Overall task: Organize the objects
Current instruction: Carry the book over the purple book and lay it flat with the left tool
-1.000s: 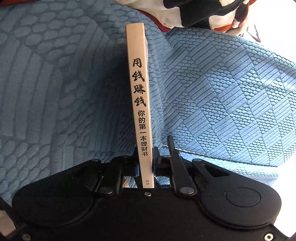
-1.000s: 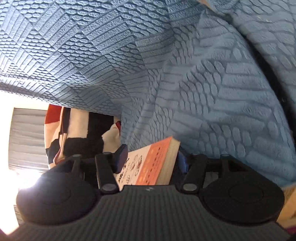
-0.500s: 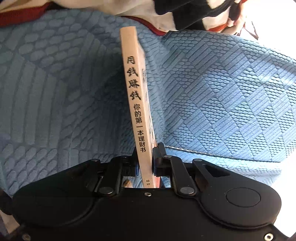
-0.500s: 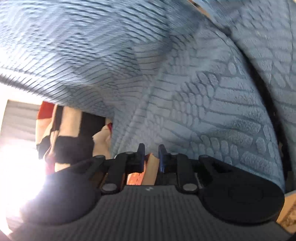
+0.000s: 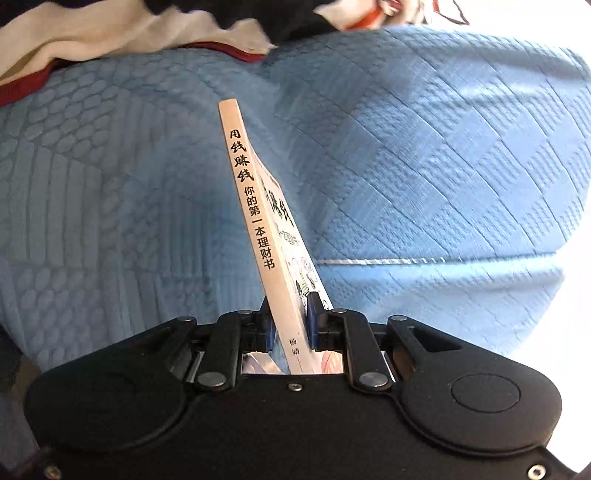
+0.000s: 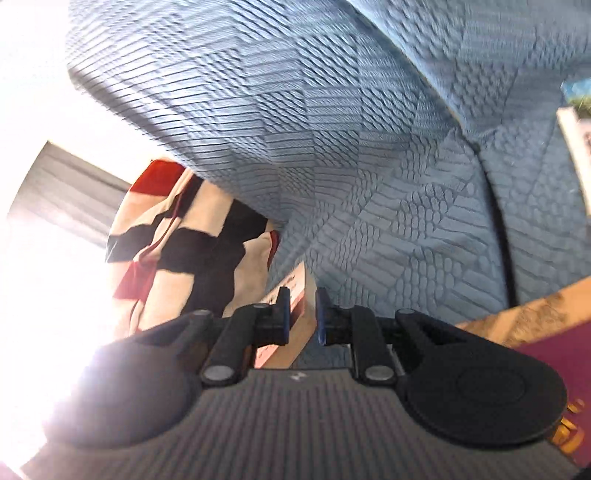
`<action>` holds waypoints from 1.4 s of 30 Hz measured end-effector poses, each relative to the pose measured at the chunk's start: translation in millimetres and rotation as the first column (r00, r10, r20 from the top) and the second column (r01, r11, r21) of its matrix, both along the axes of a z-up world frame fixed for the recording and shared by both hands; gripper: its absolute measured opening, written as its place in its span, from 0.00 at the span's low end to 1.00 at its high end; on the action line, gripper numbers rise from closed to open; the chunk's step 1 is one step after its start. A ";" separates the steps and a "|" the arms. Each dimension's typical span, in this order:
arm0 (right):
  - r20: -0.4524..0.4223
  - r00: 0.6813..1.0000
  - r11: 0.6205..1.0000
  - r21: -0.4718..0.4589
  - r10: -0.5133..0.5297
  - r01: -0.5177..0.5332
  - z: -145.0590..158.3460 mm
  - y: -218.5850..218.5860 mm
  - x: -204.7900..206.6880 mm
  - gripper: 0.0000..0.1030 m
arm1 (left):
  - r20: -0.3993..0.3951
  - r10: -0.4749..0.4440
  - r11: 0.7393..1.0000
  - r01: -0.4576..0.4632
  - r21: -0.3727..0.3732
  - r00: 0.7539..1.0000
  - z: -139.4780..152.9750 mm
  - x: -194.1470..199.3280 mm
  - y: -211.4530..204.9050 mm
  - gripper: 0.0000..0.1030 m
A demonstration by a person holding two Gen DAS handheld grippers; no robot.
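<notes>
My left gripper [image 5: 290,317] is shut on a thin book [image 5: 255,225] with a cream spine and black Chinese characters. The book stands on edge, tilted left, above a blue quilted sofa [image 5: 424,173]. In the right wrist view my right gripper [image 6: 302,314] has its jaws close together with a narrow gap. Part of an orange and cream book [image 6: 301,295] shows in and behind that gap; I cannot tell whether the jaws touch it.
A red, black and cream cloth [image 5: 110,33] lies at the back of the sofa, also in the right wrist view [image 6: 192,243]. A maroon book [image 6: 554,354] and a tan one [image 6: 532,314] lie at the right. Bright window glare fills the left.
The left gripper has pulled back and the held book has tilted further left. The right gripper's jaws closed from wide around the orange book to nearly together, and it swung left.
</notes>
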State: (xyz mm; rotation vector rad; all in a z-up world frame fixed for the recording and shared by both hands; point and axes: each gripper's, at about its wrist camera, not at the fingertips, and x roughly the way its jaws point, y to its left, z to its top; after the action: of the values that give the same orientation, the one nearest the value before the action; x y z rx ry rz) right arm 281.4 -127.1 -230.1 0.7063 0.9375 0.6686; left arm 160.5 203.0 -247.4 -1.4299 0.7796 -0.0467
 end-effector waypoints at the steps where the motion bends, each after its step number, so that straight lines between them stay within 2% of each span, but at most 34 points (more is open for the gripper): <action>1: 0.017 1.000 1.000 -0.003 -0.003 0.003 6.5 -4.2 -5.2 0.16 | 0.011 -0.011 1.000 0.011 -0.001 1.000 4.5 0.6 -2.9 0.14; 7: 0.075 0.996 0.999 0.014 -0.054 0.053 46.3 -36.4 -26.5 0.16 | 0.066 -0.086 0.996 0.085 0.017 0.994 42.7 -1.3 -19.9 0.14; 13: 0.127 0.986 0.994 0.032 -0.112 0.109 88.0 -67.3 -45.9 0.16 | 0.111 -0.181 0.981 0.172 0.087 0.977 93.8 8.3 -37.2 0.15; 17: 0.168 0.976 0.990 0.030 -0.141 0.138 111.6 -87.1 -63.6 0.16 | 0.133 -0.248 0.963 0.228 0.146 0.960 131.1 -21.1 -53.7 0.16; 23: 0.219 0.960 0.984 0.006 -0.175 0.179 134.0 -103.0 -96.8 0.16 | 0.143 -0.341 0.924 0.303 0.233 0.929 154.2 -27.5 -78.0 0.18; 25: 0.233 0.955 0.982 -0.001 -0.185 0.191 135.9 -109.4 -109.8 0.12 | 0.123 -0.366 0.911 0.328 0.250 0.923 151.9 0.2 -94.5 0.18; 27: 0.228 0.953 0.979 0.027 -0.202 0.201 132.7 -116.2 -121.5 0.11 | 0.100 -0.389 0.898 0.353 0.264 0.916 145.4 -0.7 -104.1 0.18; 29: 0.235 0.951 0.977 -0.012 -0.202 0.211 125.7 -117.3 -131.4 0.10 | 0.069 -0.406 0.881 0.371 0.294 0.911 133.6 -2.9 -114.5 0.18; 32: 0.179 0.961 0.976 -0.017 -0.209 0.215 93.2 -121.7 -140.1 0.09 | 0.005 -0.408 0.881 0.392 0.265 0.913 84.4 -4.6 -123.6 0.18; 36: 0.050 0.966 0.968 0.005 -0.253 0.253 33.4 -134.0 -148.6 0.06 | -0.115 -0.445 0.852 0.459 0.251 0.888 27.4 -16.0 -135.4 0.19; 37: 0.022 0.965 0.965 -0.008 -0.261 0.261 21.5 -135.9 -151.7 0.05 | -0.125 -0.457 0.846 0.473 0.244 0.881 14.9 -17.6 -138.5 0.19; 39: -0.015 0.960 0.960 -0.011 -0.279 0.279 5.2 -142.5 -159.8 0.05 | -0.123 -0.459 0.858 0.475 0.198 0.880 1.4 -24.8 -139.5 0.19; 42: 0.000 0.965 0.964 -0.045 -0.261 0.261 -1.1 -148.7 -170.4 0.04 | -0.104 -0.477 0.855 0.488 0.178 0.873 -5.3 -28.3 -138.0 0.19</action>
State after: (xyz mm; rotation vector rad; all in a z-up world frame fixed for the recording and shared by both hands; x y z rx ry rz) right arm 111.0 -275.8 -231.2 0.7764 0.8439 0.4118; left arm 132.1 64.9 -252.7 -1.0198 1.1461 -0.3090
